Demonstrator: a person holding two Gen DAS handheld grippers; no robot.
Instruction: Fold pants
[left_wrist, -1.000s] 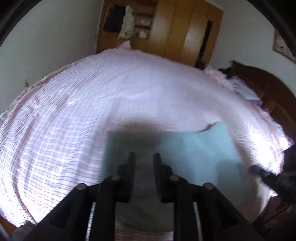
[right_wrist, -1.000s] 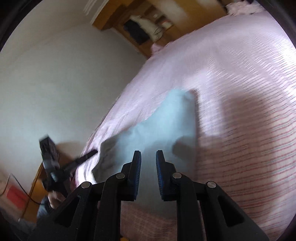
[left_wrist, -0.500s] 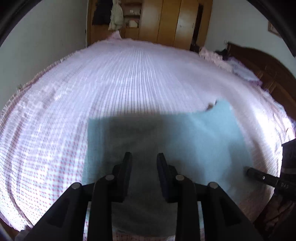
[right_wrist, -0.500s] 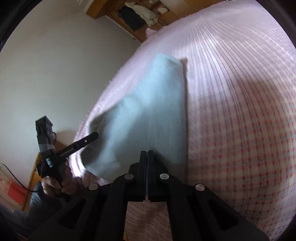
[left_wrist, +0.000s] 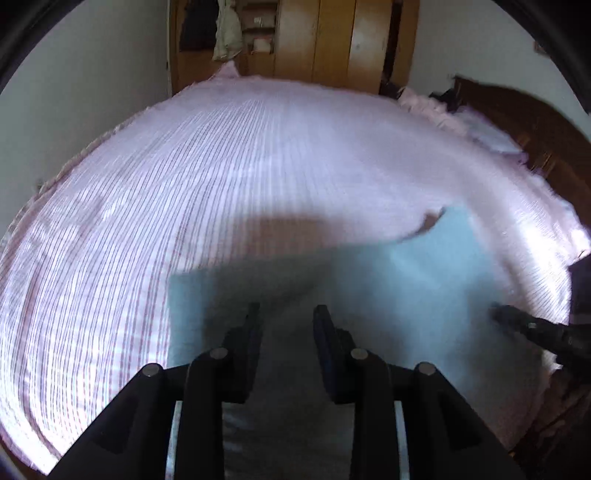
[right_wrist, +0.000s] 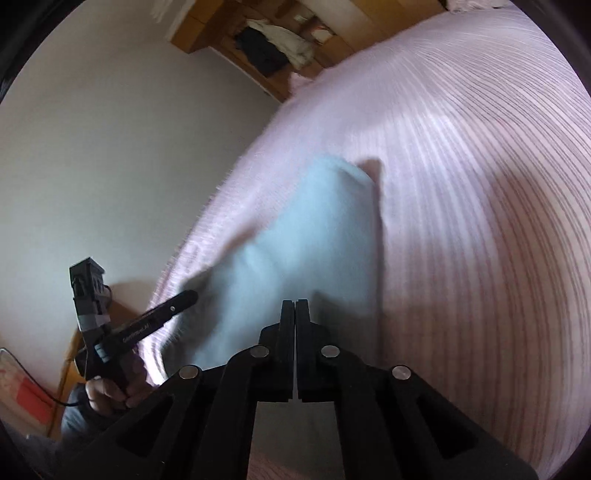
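The pale blue pants (left_wrist: 424, 288) lie folded flat near the front edge of the pink checked bed (left_wrist: 221, 177). My left gripper (left_wrist: 286, 314) is open and empty, just above the pants' near left part. In the right wrist view the pants (right_wrist: 303, 240) stretch away from my right gripper (right_wrist: 295, 308), which is shut with its jaws pressed together over the pants' near end. No cloth shows between the jaws. The left gripper also shows in the right wrist view (right_wrist: 184, 299) beside the pants. The right gripper's tip shows in the left wrist view (left_wrist: 502, 314).
A wooden wardrobe (left_wrist: 325, 40) with hanging clothes stands beyond the bed's far end. A dark wooden headboard (left_wrist: 535, 122) and pink bedding (left_wrist: 436, 107) are at the right. A white wall (right_wrist: 110, 147) runs along the bed's left side.
My right gripper went from open to shut and has stayed shut over the pants' near end. My left gripper stayed open over the pants, and both views shifted.
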